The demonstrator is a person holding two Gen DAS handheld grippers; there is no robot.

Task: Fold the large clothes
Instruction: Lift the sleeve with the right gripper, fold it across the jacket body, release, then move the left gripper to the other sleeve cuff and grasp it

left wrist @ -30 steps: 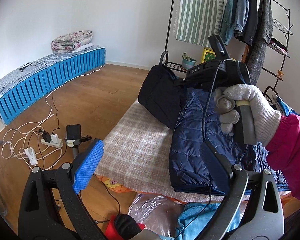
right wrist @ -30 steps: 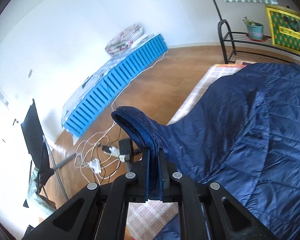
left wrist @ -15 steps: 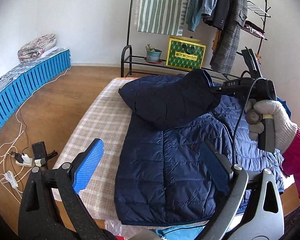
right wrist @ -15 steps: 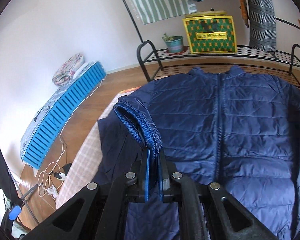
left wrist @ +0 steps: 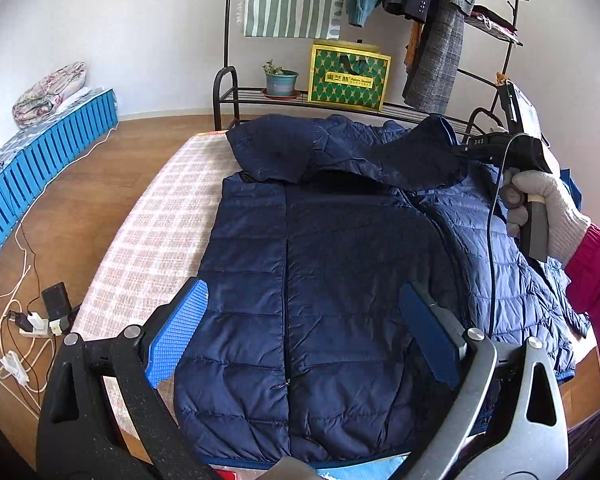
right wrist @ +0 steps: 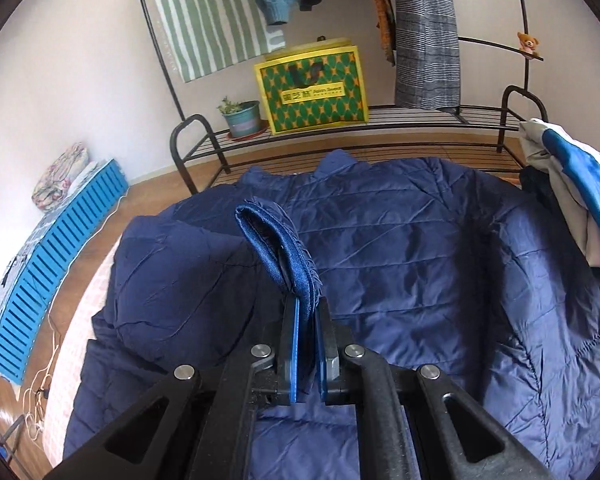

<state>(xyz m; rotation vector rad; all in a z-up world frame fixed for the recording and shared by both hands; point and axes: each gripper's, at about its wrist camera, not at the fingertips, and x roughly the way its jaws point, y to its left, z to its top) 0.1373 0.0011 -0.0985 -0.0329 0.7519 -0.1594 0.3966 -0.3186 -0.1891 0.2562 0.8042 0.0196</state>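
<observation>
Navy quilted jacket (left wrist: 332, 280): lies front-up on the checked cover (left wrist: 156, 232), zip running toward the rack (left wrist: 380, 108); collar end nearest the rack, hem nearest the left gripper.
Sleeve (left wrist: 416, 160): lifted off the jacket body and carried across the chest, just in front of the rack – its cuff (right wrist: 276, 248) sticks up out of the right gripper.
Right gripper (right wrist: 308, 344): pads pressed together on the cuff; a gloved hand (left wrist: 540, 208) grips its handle, pink sleeve behind.
Left gripper (left wrist: 304, 340): blue pads (left wrist: 178, 332) spread wide, nothing between them, hanging over the jacket's lower half.
Handling, judged: light, puffy, soft – the shell looks slick, so a thin pinch may slide; folds will likely spring back unless pressed flat. Nothing fragile.
Where to hold, judged: stitched edges – cuff, hem, collar, zip line – give the surest bite; the open quilted panels would only bunch.
Hidden: the other sleeve, toward the jacket's right in the right wrist view, runs out of frame; whether it is folded in I cannot tell.
Cut off: the hem corner nearest the left gripper is covered by the gripper's own frame.
Unclear: pale and blue cloth (right wrist: 580, 184) beside the jacket, near the rack's end – what garments these are cannot be made out.
</observation>
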